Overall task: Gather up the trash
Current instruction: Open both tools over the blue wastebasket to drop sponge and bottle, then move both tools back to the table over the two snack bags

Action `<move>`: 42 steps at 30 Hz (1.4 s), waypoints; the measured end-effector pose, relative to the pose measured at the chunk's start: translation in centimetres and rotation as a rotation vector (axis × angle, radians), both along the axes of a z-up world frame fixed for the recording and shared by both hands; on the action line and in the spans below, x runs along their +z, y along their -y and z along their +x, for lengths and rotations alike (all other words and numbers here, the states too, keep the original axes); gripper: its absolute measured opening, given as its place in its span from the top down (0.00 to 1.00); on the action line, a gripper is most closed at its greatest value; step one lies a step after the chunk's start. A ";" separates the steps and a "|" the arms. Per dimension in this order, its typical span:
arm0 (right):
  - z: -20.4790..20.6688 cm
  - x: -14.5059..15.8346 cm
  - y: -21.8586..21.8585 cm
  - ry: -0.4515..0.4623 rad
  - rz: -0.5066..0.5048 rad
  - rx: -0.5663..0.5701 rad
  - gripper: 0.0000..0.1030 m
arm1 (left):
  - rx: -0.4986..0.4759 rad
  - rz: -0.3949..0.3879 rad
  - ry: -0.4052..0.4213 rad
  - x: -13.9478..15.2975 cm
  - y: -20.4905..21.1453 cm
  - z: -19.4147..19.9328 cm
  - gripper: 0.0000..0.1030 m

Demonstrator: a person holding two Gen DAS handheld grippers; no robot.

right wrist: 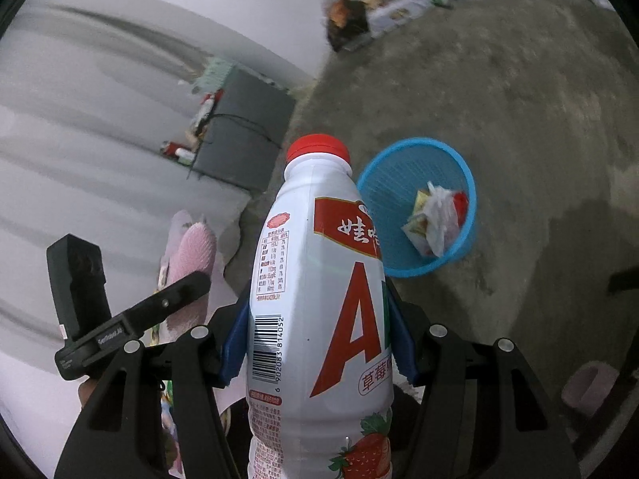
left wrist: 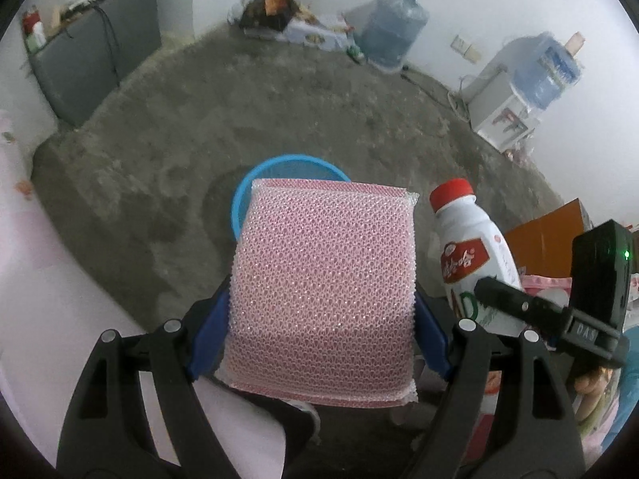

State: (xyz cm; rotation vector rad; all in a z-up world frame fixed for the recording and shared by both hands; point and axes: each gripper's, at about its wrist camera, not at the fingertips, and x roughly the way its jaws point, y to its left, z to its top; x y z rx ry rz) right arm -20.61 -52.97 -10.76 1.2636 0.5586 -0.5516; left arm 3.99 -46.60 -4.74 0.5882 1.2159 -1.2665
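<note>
Now we carry two pieces of trash toward the blue basket (right wrist: 417,207), which stands on the concrete floor (left wrist: 279,119) ahead of and below both tools. Our left tool (left wrist: 321,315) is clamped on a pink sponge (left wrist: 323,283), its blue pads pressing the sponge's two sides, and the sponge hides most of the basket from that view, so only the rim shows beyond its far edge. Our right tool (right wrist: 319,339) grips a white drink bottle (right wrist: 319,299) by its body, red cap pointing forward, with the basket just ahead and to the right of the cap. We judge this to be the carrying step, with the drop not yet done. Next, each tool needs to come over the basket's open mouth before it lets go. The basket already holds some wrappers and a bag (right wrist: 435,219) but has room left. Bare floor surrounds it, so nothing crowds the approach; the two tools sit close beside each other, so we should mind them knocking together.
</note>
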 end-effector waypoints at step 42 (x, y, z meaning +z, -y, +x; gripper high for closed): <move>7.1 4.2 -8.6 0.087 -0.191 0.277 0.17 | 0.322 -0.271 0.203 8.3 -28.3 -0.7 0.13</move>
